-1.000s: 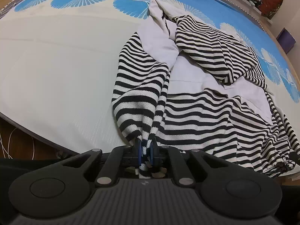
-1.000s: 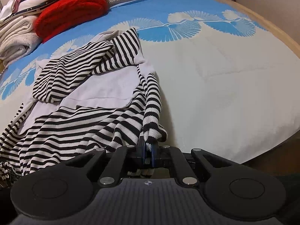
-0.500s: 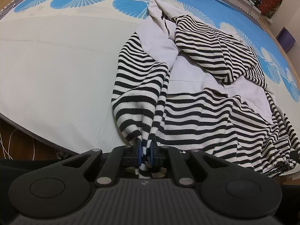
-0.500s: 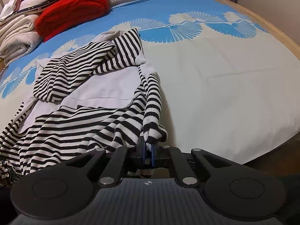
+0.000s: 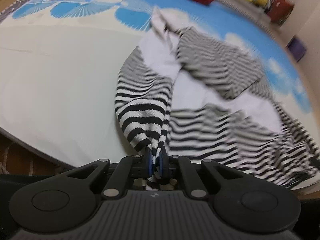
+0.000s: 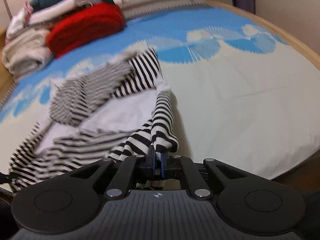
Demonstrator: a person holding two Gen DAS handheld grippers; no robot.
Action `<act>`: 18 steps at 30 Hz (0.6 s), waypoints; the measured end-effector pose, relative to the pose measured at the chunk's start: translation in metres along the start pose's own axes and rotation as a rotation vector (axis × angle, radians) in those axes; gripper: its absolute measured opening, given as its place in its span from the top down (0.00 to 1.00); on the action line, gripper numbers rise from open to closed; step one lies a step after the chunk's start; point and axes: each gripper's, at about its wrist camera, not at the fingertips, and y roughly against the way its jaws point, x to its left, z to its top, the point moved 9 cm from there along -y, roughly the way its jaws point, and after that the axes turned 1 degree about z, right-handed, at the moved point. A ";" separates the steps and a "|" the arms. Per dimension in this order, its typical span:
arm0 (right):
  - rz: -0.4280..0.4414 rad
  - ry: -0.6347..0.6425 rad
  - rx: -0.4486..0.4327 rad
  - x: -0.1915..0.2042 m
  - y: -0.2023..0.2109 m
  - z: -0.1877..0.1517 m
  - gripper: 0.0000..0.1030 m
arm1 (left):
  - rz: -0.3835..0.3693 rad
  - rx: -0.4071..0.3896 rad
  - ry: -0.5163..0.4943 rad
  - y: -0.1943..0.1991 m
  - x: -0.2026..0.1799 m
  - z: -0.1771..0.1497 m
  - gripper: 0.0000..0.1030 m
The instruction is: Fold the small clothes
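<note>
So both grippers are clamped on the near edge of the striped garment (image 5: 144, 108): left gripper (image 5: 155, 163) on one corner, right gripper (image 6: 158, 165) on the other. The rest trails away toward the far side of the bed (image 5: 56, 76), so I'd guess the fold goes that way.

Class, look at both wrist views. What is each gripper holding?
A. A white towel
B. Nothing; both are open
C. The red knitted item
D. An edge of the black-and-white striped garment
D: the left gripper and right gripper each pinch the black-and-white striped knitted garment.
</note>
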 end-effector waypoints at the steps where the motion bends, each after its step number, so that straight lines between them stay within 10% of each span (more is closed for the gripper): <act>1: 0.026 -0.004 -0.009 0.003 0.010 0.006 0.96 | -0.045 -0.014 0.019 0.012 -0.001 0.006 0.94; 11: 0.228 -0.056 -0.117 0.003 0.145 0.065 0.96 | -0.265 -0.079 -0.069 0.142 0.011 0.007 0.94; 18: 0.219 -0.041 -0.076 0.010 0.102 0.094 0.96 | -0.224 -0.026 -0.121 0.092 0.000 0.051 0.94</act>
